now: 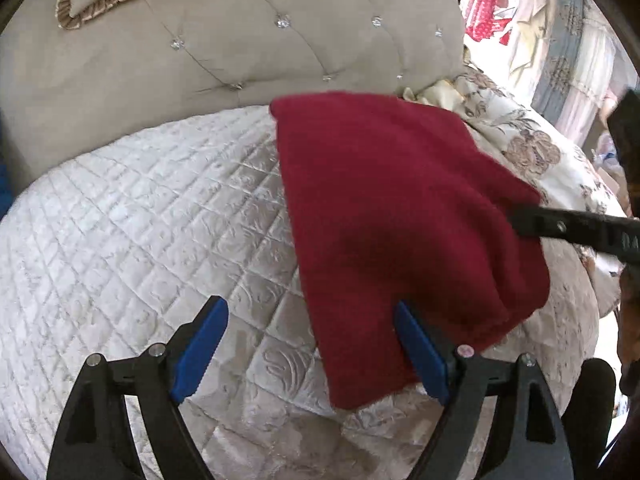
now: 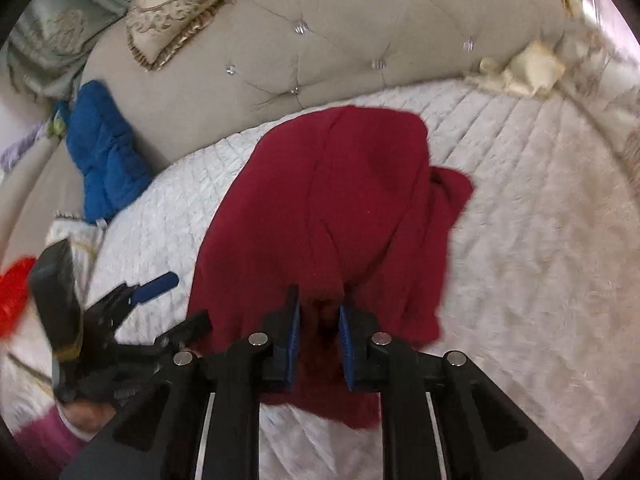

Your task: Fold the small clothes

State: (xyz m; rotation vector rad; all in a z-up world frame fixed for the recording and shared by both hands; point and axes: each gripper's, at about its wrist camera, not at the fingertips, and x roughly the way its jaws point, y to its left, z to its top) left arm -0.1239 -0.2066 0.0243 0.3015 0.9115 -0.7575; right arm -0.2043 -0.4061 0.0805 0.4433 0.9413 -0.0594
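Observation:
A dark red knit garment (image 2: pixel 340 200) lies partly folded on the white quilted bed (image 2: pixel 520 240). My right gripper (image 2: pixel 320 304) is shut on its near edge, with red cloth bunched between the blue pads. In the left wrist view the same garment (image 1: pixel 400 220) is lifted and draped, and the right gripper (image 1: pixel 520 220) grips its right side. My left gripper (image 1: pixel 310 306) stands wide open just above the quilt; the garment's lower corner rests against its right finger, and nothing is pinched. From the right wrist view the left gripper (image 2: pixel 180 300) sits left of the garment, jaws apart.
A tufted beige headboard (image 1: pixel 240 60) runs along the back with fringed cushions (image 2: pixel 172 12) on top. A blue garment (image 2: pixel 100 152) lies at the bed's left edge. A floral duvet (image 1: pixel 540 152) is heaped on the right, with clothes hanging (image 1: pixel 560 20) beyond it.

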